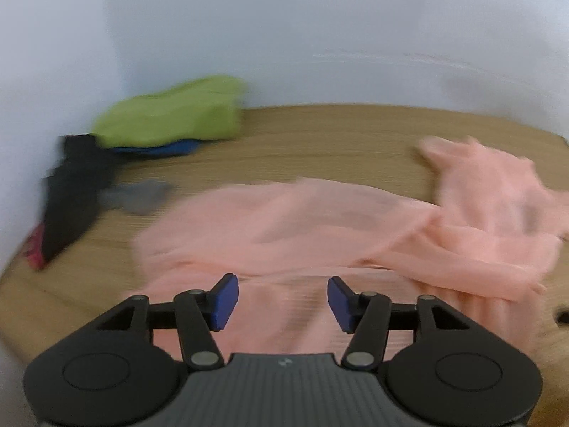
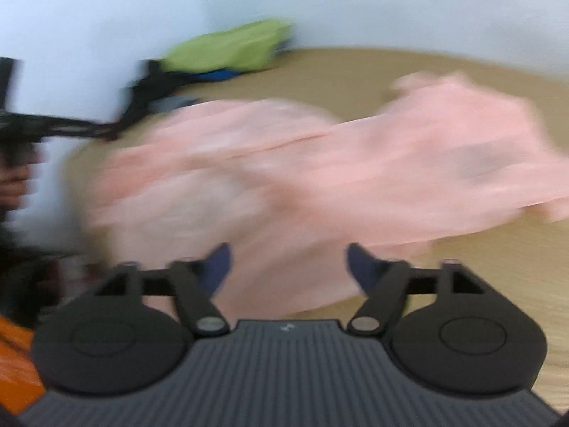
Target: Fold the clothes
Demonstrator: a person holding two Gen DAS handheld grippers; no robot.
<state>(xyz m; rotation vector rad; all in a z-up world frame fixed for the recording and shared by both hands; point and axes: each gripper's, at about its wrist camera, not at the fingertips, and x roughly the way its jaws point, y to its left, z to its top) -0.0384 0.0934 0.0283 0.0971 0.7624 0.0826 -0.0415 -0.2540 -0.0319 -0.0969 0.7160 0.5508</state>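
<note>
A pink garment [image 1: 320, 227] lies spread and rumpled on the wooden table [image 1: 320, 131], its sleeve bunched at the right. My left gripper [image 1: 282, 300] is open and empty just above the garment's near edge. In the right wrist view the same pink garment [image 2: 320, 170] fills the middle, blurred by motion. My right gripper [image 2: 288, 267] is open and empty over its near part. The other gripper [image 2: 53, 128] shows at the far left of that view, blurred.
A pile of clothes sits in the back left corner: a green garment [image 1: 170, 114] on a blue one [image 1: 167, 149], with black [image 1: 71, 192], grey [image 1: 138, 195] and red [image 1: 33, 252] pieces beside. White walls [image 1: 320, 35] close the back and left.
</note>
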